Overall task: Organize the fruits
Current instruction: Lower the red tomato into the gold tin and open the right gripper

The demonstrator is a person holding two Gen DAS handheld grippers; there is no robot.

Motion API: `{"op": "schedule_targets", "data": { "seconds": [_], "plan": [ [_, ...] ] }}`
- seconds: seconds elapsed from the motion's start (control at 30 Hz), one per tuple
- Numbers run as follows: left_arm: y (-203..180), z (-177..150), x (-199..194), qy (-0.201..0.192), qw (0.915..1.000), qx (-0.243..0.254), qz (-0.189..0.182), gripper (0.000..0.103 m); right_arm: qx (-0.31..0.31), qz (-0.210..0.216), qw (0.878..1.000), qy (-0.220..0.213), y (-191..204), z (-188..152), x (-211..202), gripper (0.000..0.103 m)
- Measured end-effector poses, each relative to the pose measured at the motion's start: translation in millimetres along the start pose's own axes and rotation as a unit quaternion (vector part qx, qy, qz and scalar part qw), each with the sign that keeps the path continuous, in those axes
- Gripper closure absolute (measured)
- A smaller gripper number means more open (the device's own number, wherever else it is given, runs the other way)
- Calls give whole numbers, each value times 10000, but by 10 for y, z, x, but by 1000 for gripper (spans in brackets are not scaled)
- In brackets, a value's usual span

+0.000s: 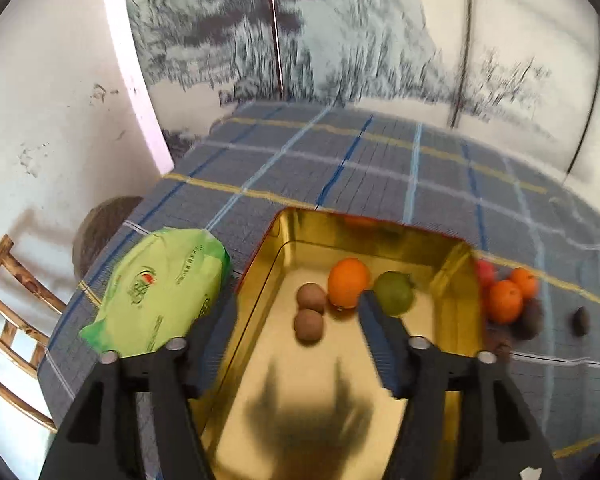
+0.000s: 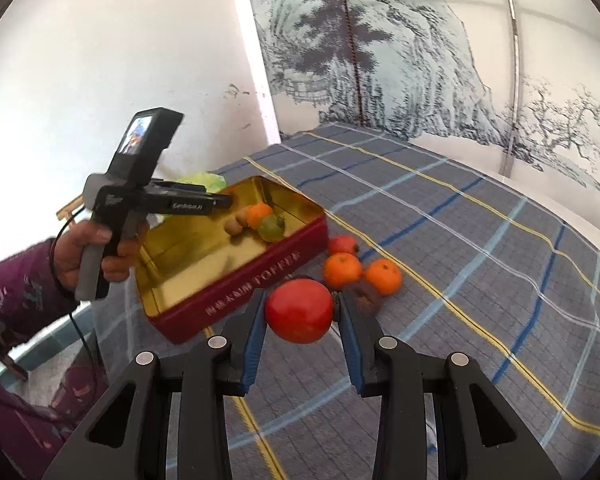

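Note:
A red tin with a gold inside (image 1: 384, 236) (image 2: 236, 292) stands on the checked tablecloth. In it lie an orange (image 1: 348, 282) (image 2: 259, 214), a green fruit (image 1: 394, 293) (image 2: 271, 227) and two brown kiwis (image 1: 310, 312). My left gripper (image 1: 296, 312) is open and empty above the tin; it also shows in the right wrist view (image 2: 224, 201). My right gripper (image 2: 300, 312) is shut on a red apple (image 2: 299, 310), held above the cloth beside the tin. Two oranges (image 2: 360, 270) (image 1: 512, 294), another red fruit (image 2: 342, 245) and dark fruits (image 2: 366, 294) lie right of the tin.
A green snack bag (image 1: 160, 292) lies left of the tin near the table's edge. A wooden chair (image 1: 8, 320) stands left of the table. A painted screen (image 2: 420, 60) stands behind the table. The cloth (image 2: 480, 260) stretches right and behind.

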State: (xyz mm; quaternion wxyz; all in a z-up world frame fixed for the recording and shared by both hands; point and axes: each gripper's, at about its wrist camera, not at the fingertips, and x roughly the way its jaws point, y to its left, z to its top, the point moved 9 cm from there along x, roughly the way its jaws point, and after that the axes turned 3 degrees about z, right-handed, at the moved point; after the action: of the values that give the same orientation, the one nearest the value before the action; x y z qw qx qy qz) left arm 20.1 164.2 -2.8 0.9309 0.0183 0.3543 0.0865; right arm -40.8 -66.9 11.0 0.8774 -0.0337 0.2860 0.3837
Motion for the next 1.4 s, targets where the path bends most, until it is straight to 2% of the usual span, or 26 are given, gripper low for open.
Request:
{"op": "schedule_targets", "data": {
  "seconds": [0.07, 0.1, 0.2, 0.23, 0.3, 0.4, 0.47, 0.53, 0.8, 0.97, 1.07, 1.4],
  "plan": [
    [16, -26, -201, -231, 9995, -186, -108, 33, -44, 57, 10000, -22, 50, 64, 43, 67],
    [44, -47, -327, -407, 9985, -329, -151, 26, -66, 100, 9999, -30, 81, 104, 74, 67],
    [157, -128, -661, -937, 9927, -750, -114, 20, -71, 307, 9995, -35, 188, 224, 206, 67],
    [180, -145, -717, -1021, 9913, -826, -112, 16, -92, 364, 9993, -24, 229, 264, 258, 67],
    [251, -250, -884, -1177, 9868, -1099, -156, 13, -130, 507, 9986, -4, 336, 346, 370, 67],
    [276, -397, -965, -942, 9907, -964, -183, 13, -126, 755, 9970, 76, 477, 469, 594, 66],
    [283, -486, -990, -792, 9943, -709, -12, 12, -143, 877, 9959, 154, 579, 531, 764, 67],
    [340, -536, -1055, -826, 9942, -677, 125, 0, -214, 917, 9951, 292, 676, 576, 992, 66],
    [537, -620, -1207, -1165, 9897, -389, 734, 1, -192, 757, 9941, 749, 744, 605, 1606, 66],
    [547, -649, -1205, -1238, 9896, -334, 652, 1, -267, 654, 9921, 1038, 799, 573, 1834, 66],
    [575, -650, -1198, -1284, 9885, -310, 741, 1, -265, 550, 9912, 1179, 810, 537, 1959, 66],
    [639, -713, -1079, -1090, 9906, -390, 731, 1, -208, 349, 9886, 1452, 760, 459, 2183, 66]
  ]
}}
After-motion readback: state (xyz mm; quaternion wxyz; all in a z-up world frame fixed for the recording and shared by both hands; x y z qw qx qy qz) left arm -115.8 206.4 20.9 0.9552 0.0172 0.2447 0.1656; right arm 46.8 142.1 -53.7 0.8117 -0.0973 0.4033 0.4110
